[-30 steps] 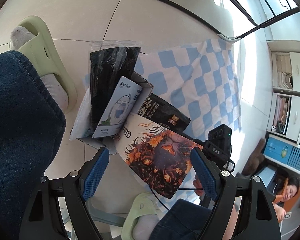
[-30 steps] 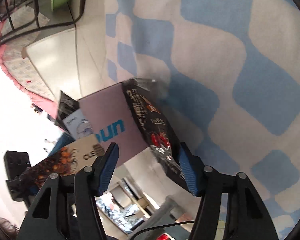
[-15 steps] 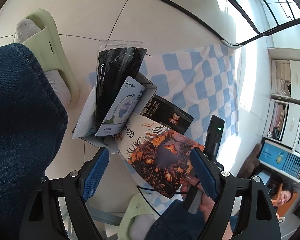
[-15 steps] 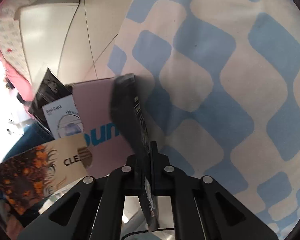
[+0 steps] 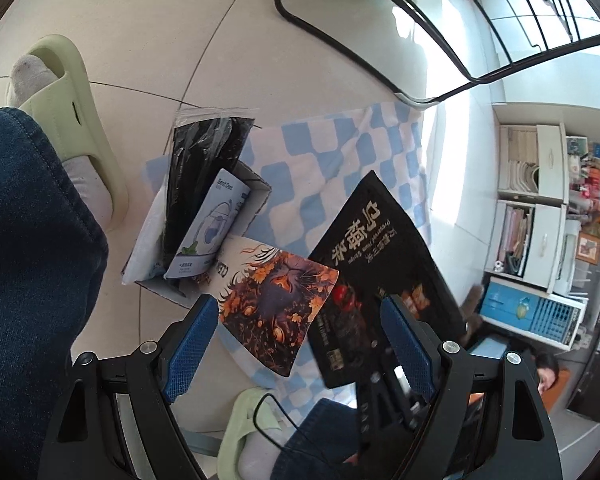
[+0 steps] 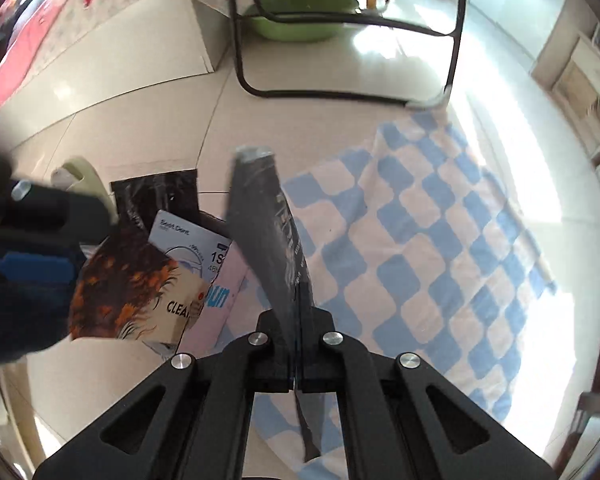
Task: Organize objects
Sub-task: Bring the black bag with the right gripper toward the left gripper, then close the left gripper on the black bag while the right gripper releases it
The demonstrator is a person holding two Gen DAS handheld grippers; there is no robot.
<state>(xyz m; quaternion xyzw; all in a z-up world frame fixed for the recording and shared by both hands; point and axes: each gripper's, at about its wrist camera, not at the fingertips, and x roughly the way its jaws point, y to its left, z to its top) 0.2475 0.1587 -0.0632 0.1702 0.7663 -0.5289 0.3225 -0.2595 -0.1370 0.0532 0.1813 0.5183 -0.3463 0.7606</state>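
- The right hand-held gripper [image 6: 296, 360] is clamping a black snack pouch [image 6: 272, 240] edge-on above the blue checkered cloth [image 6: 420, 240]; large Chinese characters are showing on its face.
- The left hand-held gripper [image 5: 296, 340] is standing wide, gripping nothing.
- The box [image 5: 256, 200], lettered "un" on its side, is holding a "Best Dent" packet [image 5: 216, 224] and an orange-flowered packet [image 5: 276, 296] reading "CLEA".

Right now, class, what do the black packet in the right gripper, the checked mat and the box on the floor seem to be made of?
Black packet: likely glossy plastic or foil film; it is thin, printed and catches light in the right gripper.
Checked mat: apparently soft woven cloth, matt, slightly rumpled at its edges.
Box: seemingly cardboard, with thin, stiff folded walls and a matt surface.
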